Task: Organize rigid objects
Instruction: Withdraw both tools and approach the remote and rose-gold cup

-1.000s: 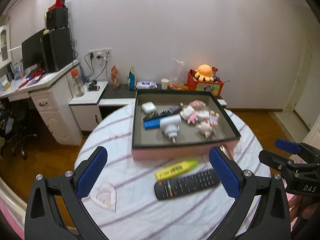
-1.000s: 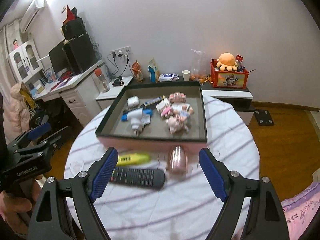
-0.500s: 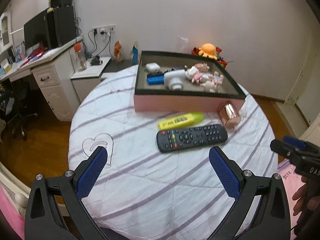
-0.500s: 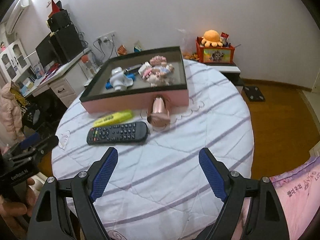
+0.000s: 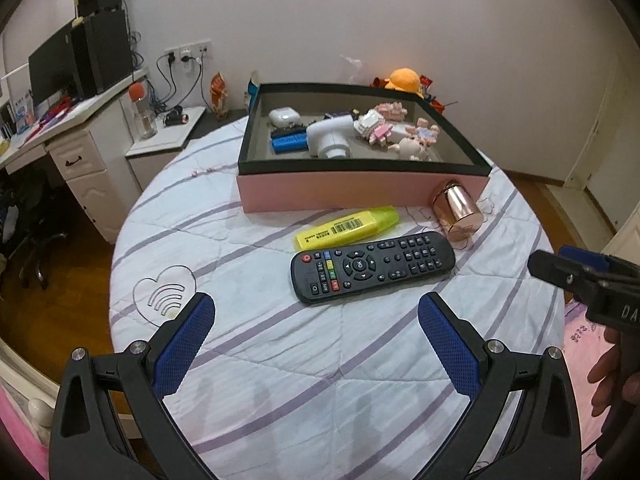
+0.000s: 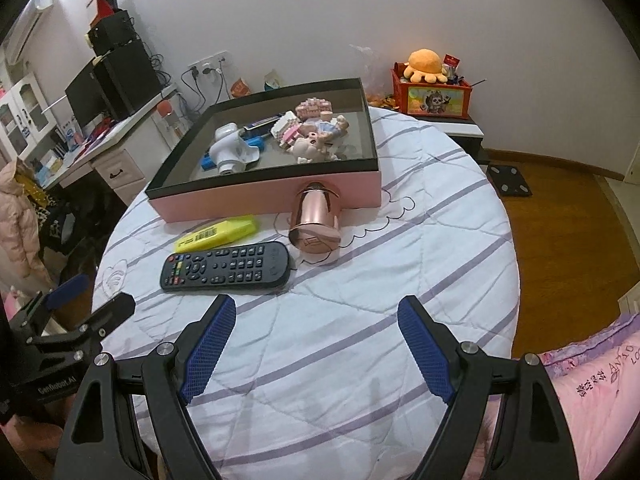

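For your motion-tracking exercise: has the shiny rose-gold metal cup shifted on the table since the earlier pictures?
No. The rose-gold metal cup still lies on its side against the pink box, right of the yellow highlighter.

A round table (image 5: pixel 280 380) has a wide bare stretch of striped cloth along its near edge, open to a gripper from the front. Farther in, a black remote (image 5: pixel 372 266) lies crosswise, a yellow marker (image 5: pixel 347 227) just behind it and a copper cup (image 6: pixel 316 218) on its side to their right. The cup's far end touches the pink wall of a tray (image 5: pixel 360 190), which blocks the table's far side. Bare cloth runs left of the remote and right of the cup.
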A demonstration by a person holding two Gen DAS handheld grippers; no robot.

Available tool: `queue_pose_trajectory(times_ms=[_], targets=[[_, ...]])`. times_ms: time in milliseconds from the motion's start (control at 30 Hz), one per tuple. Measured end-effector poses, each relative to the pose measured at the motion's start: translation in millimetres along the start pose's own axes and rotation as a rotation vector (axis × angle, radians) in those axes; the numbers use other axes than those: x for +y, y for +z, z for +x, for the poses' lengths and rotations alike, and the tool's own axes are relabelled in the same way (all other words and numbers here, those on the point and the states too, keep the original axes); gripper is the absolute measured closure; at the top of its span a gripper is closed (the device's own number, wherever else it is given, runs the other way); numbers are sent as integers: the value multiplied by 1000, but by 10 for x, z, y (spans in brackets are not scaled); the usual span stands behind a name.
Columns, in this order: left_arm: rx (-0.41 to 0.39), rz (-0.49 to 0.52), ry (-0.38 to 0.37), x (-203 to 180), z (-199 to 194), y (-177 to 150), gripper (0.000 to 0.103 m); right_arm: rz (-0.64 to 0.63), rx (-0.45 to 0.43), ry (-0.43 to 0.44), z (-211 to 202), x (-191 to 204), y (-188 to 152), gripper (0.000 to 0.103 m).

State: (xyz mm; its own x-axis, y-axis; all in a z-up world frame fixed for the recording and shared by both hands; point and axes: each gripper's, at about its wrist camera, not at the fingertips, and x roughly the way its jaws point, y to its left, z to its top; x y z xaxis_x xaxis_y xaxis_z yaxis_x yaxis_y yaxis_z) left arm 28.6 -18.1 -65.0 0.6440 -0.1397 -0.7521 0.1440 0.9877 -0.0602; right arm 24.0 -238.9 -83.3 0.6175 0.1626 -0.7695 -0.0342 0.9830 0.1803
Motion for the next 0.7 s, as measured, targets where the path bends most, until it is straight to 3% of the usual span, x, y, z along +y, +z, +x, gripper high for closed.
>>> queue_pose_trajectory(times_ms=[700], targets=[[60,46,20,2,665,158,0,53,89,-8,906,-65,468,19]])
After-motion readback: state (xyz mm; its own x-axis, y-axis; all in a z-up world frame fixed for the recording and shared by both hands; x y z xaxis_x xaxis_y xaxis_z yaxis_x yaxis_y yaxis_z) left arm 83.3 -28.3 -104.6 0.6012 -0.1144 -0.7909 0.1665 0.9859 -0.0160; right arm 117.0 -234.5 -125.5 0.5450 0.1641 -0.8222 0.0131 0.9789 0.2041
